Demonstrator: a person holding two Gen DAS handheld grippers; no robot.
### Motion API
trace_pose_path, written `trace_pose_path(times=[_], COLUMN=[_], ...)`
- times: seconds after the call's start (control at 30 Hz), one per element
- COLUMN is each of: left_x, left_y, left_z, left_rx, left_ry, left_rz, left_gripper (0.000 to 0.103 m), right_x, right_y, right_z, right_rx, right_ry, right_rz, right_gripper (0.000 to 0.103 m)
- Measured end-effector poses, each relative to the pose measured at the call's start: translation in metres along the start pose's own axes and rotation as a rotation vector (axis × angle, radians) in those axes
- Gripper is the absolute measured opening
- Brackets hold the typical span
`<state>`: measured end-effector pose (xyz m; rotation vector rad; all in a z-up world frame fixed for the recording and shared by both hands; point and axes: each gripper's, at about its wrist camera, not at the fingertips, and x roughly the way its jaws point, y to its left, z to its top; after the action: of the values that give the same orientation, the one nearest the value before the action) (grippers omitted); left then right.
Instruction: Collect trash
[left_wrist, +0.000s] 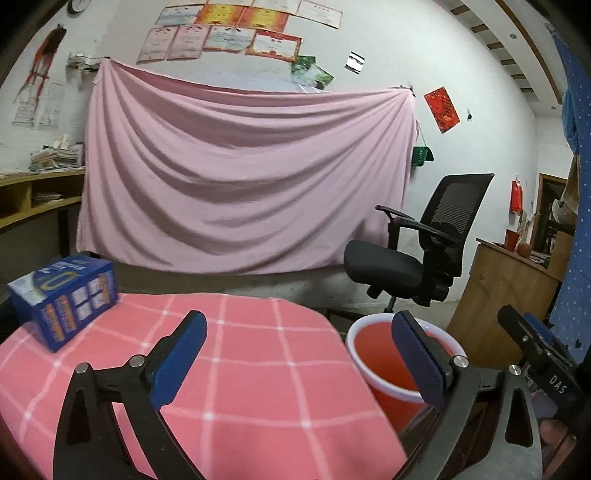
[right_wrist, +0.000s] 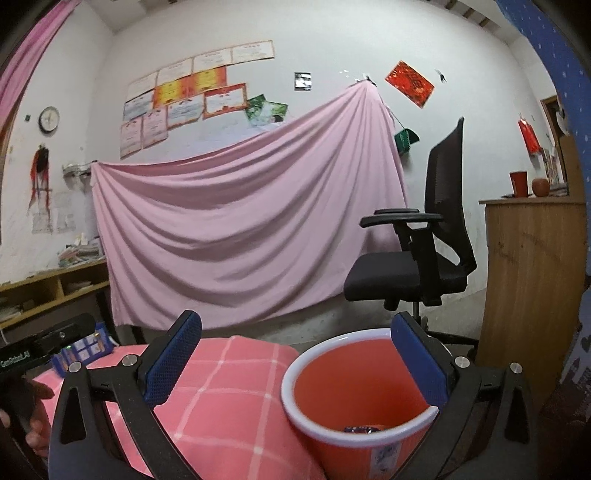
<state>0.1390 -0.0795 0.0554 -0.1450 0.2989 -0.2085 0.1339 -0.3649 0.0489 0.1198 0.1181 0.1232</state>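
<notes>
I have both grippers, left (left_wrist: 299, 354) and right (right_wrist: 295, 356), with fingers spread wide and empty. The red bin (right_wrist: 360, 391) stands just off the counter's (left_wrist: 240, 369) right edge, a small wrapper (right_wrist: 364, 429) inside. A blue box (left_wrist: 64, 299) sits at the far left corner, an office chair (left_wrist: 417, 243) beyond the bin.

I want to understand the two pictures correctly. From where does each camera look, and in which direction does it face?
Left wrist: sits on the left claw, faces level across the pink checked tablecloth to the pink sheet; open blue fingers show, the right claw at the right edge.
Right wrist: sits on the right claw over the red bucket, facing the same wall; the left claw and a hand show at left.
Shared: sheet, office chair, bucket, tablecloth, blue box.
</notes>
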Motion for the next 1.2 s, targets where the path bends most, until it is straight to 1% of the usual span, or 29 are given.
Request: trace_pose_path(times=[0.2, 0.27, 0.37, 0.5, 0.7, 0.87, 1.03, 1.2], left_x=[-0.047, -0.057, -0.075, -0.088, -0.099, -0.107, -0.112, -0.111], left_y=[0.017, 0.020, 0.029, 0.034, 0.038, 0.036, 0.033, 0.033], left_z=[-0.013, -0.017, -0.028, -0.042, -0.061, -0.070, -0.078, -0.086], left_rx=[0.008, 0.013, 0.021, 0.032, 0.021, 0.045, 0.072, 0.078], left_ry=[-0.030, -0.033, -0.026, -0.012, -0.002, -0.004, -0.030, -0.032], left_rz=[0.028, 0.034, 0.044, 0.064, 0.085, 0.106, 0.123, 0.138], left_gripper=[0.100, 0.100, 0.101, 0.101, 0.101, 0.101, 0.101, 0.101], right_x=[-0.034, -0.045, -0.059, -0.074, -0.087, -0.094, -0.091, -0.083], right_y=[0.027, 0.033, 0.042, 0.054, 0.062, 0.066, 0.067, 0.068], right_z=[-0.004, -0.007, -0.013, -0.023, -0.037, -0.044, -0.052, -0.059], right_rx=[-0.039, -0.041, -0.046, -0.067, -0.069, -0.078, -0.094, -0.105], right_ry=[-0.017, -0.020, -0.021, -0.025, -0.022, -0.023, -0.006, 0.035], right_rz=[-0.003, -0.007, -0.011, -0.017, -0.032, -0.033, -0.034, -0.035], right_gripper=[0.103, 0.103, 0.103, 0.103, 0.103, 0.103, 0.103, 0.103])
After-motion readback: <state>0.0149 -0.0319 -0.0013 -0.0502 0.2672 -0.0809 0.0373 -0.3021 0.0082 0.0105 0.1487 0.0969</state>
